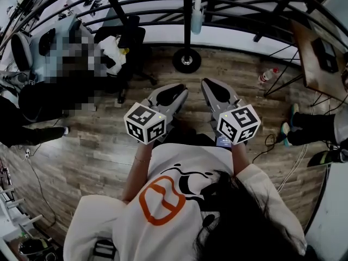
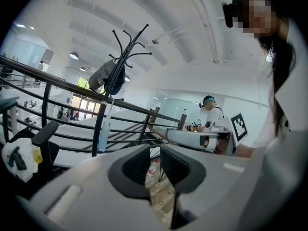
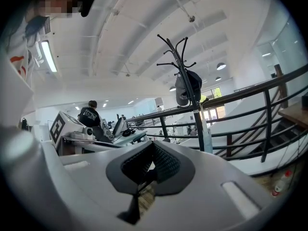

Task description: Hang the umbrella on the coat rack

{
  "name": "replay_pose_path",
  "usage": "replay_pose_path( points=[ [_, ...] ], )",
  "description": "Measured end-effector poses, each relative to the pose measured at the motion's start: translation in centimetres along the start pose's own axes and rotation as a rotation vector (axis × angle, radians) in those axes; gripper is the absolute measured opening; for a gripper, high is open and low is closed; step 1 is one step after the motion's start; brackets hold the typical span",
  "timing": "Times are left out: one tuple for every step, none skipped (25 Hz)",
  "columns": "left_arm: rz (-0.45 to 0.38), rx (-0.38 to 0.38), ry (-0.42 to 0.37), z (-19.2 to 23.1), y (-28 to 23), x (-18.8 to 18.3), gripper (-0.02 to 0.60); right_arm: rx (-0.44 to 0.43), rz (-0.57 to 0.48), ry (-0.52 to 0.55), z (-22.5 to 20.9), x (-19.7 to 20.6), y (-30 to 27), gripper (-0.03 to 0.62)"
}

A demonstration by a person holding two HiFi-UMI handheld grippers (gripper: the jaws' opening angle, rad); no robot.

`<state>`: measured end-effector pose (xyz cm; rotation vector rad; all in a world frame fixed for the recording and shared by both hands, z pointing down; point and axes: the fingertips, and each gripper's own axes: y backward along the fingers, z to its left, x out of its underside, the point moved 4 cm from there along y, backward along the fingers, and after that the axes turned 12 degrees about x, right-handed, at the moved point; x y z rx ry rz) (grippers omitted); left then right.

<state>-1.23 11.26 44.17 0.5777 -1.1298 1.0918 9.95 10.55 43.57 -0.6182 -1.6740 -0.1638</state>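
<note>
Left tool (image 2: 154,154) is hovering empty with its jaws slightly apart, while the right tool (image 3: 150,150) is holding its jaws together on nothing. A pale blue umbrella (image 1: 197,16) is hanging beside the coat rack (image 1: 187,23) pole ahead.

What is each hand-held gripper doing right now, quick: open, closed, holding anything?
Left hand-held gripper: slightly open, holding nothing.
Right hand-held gripper: closed, holding nothing.
</note>
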Motion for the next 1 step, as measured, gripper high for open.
replay_pose_path(
  points=[
    [-0.002,-0.002,0.0,0.07,0.01,-0.02,0.046,0.0,0.001,0.003,-0.03,-0.02,-0.06,0.006]
  ],
)
